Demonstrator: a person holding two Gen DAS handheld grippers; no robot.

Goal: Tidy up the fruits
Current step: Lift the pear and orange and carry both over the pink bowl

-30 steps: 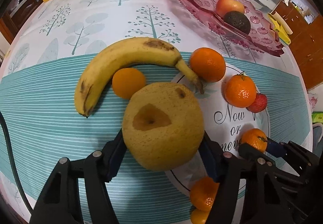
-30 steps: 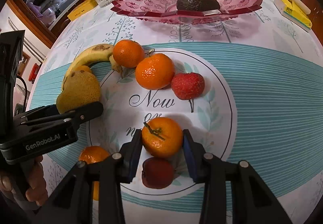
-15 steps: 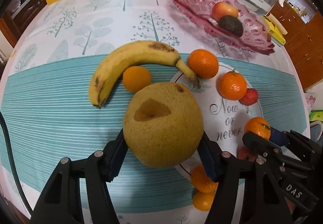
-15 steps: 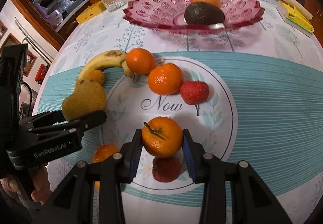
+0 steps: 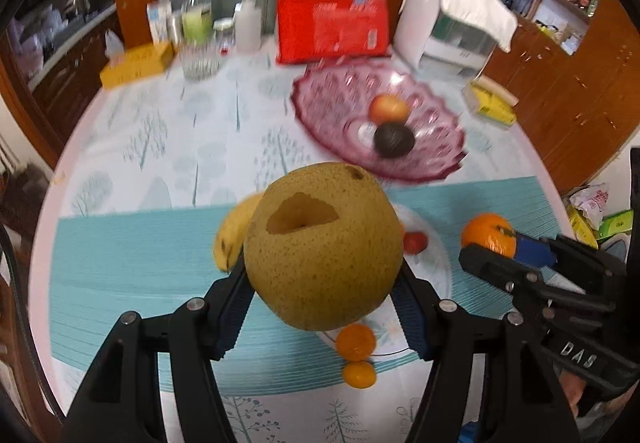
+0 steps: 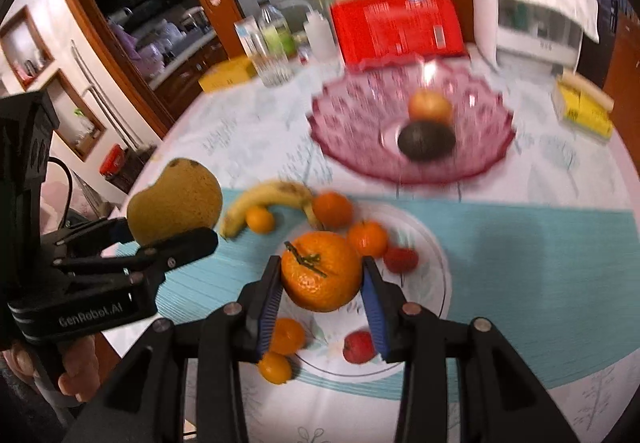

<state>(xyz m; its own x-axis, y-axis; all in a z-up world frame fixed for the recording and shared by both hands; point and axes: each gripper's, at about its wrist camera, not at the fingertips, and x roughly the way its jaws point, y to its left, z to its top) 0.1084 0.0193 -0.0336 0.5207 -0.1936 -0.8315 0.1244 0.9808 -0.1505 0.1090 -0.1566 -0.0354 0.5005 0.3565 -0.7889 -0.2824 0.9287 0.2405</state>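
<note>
A: Above the worktop (image 5: 132,255), what does each hand-held gripper carry?

B: The left hand-held gripper (image 5: 322,283) is pinching a big yellow-brown pear (image 5: 322,243) between its blue pads, clear of the cloth. The right hand-held gripper (image 6: 322,283) is pinching a stemmed orange (image 6: 320,271) the same way, also lifted off the surface.

A: And the rest of the fruit?

B: Near the middle of the worktop lie a banana (image 6: 268,199), several small oranges (image 6: 332,209) and red fruits (image 6: 401,259), on and around a round printed patch. Two more small oranges (image 6: 286,335) sit toward the near edge.

A: The bowl?

B: A pink glass bowl (image 6: 360,147) stands toward the far edge, holding an apple (image 6: 430,105) and a dark avocado (image 6: 426,141), which touch each other.

A: Behind it?

B: A red package (image 6: 396,31), bottles and a white appliance (image 6: 532,15) along the far edge, all blurred.
</note>
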